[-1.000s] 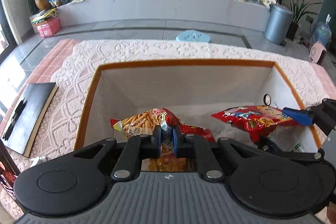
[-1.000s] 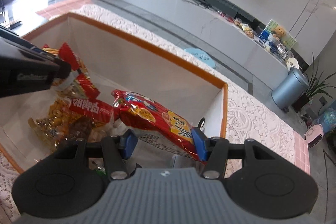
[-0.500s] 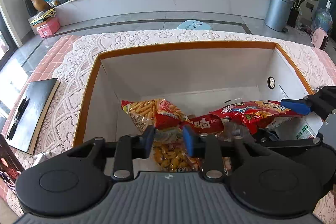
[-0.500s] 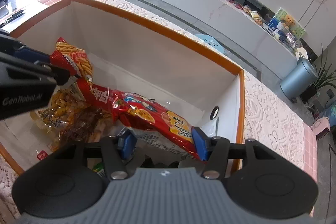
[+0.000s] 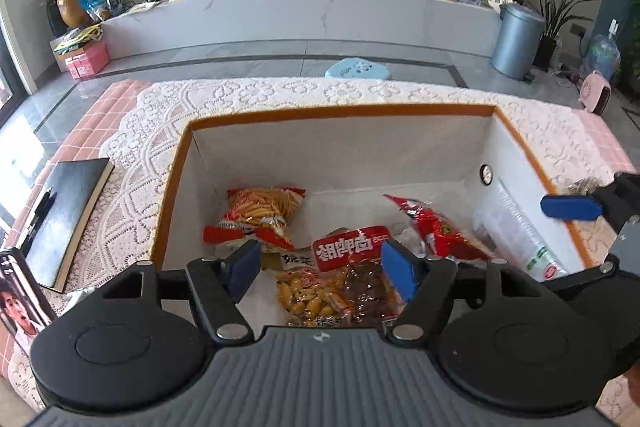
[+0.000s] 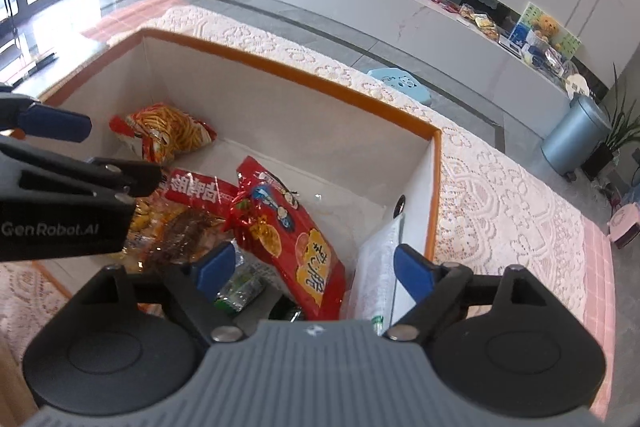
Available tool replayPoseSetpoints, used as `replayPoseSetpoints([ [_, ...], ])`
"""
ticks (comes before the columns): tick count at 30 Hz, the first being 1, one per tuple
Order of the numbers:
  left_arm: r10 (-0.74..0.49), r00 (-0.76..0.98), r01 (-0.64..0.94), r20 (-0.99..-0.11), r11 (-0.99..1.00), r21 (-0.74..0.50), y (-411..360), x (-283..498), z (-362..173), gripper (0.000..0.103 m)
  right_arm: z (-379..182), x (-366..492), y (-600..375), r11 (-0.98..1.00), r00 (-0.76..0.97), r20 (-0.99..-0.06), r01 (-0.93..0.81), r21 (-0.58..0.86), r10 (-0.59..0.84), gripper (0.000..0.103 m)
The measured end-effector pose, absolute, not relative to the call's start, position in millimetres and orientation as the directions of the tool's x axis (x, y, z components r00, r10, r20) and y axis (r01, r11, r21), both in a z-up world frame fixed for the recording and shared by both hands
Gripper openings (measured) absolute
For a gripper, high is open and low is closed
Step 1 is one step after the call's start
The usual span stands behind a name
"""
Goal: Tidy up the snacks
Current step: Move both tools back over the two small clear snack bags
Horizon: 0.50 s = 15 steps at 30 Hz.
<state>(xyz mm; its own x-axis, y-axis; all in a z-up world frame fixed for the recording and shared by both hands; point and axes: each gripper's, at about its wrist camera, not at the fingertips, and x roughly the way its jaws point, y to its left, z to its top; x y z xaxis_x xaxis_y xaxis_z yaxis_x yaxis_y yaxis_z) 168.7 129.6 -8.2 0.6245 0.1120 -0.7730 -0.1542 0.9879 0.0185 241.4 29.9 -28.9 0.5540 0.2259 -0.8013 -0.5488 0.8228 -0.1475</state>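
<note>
The left gripper [image 5: 320,267] hangs over the near side of the orange-rimmed box [image 5: 340,111], its jaws having just been opening and now spread wide with nothing pinched between them. Below the gap between its blue pads [image 5: 244,269] lie a clear packet of yellow snacks [image 5: 308,297] and, touching it on the right, a dark brown snack packet with a red label [image 5: 352,251]. Ahead of the left pad, further into the box, rests the orange bag of stick snacks [image 5: 262,211], free of the gripper. The right gripper [image 6: 316,273] hangs over the box's right end; its jaws have also just been opening and stand apart, gripping nothing. The red chip bag [image 6: 288,231] lies loose on the box floor, running from ahead of this gripper back down between its pads without, as far as the view shows, touching either one. Just beside its right pad a white plastic package [image 6: 380,267] leans against the box's right wall. Near its left pad a small green-printed packet [image 6: 240,287] lies partly under the chip bag; what it is cannot be read. The box stands on a white lace tablecloth [image 5: 160,147], and well to the left of the left gripper a black notebook [image 5: 64,215] lies on the cloth.
</note>
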Motion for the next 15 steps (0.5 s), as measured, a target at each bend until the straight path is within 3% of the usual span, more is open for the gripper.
replayPoseSetpoints([
  [8,0.122,0.661,-0.155,-0.74,0.988,0.024,120.2,158.3,5.2,0.087,-6.8,218.3,9.4,0.86,0.608,-0.743,-0.502,-0.088,0.279,0.087],
  [15,0.077,0.729,-0.14,-0.68,0.989,-0.038,103.7,140.9,20.2,0.087,17.3,188.4,-18.5,0.892,0.73,-0.636,-0.429,-0.141,0.25,0.087],
])
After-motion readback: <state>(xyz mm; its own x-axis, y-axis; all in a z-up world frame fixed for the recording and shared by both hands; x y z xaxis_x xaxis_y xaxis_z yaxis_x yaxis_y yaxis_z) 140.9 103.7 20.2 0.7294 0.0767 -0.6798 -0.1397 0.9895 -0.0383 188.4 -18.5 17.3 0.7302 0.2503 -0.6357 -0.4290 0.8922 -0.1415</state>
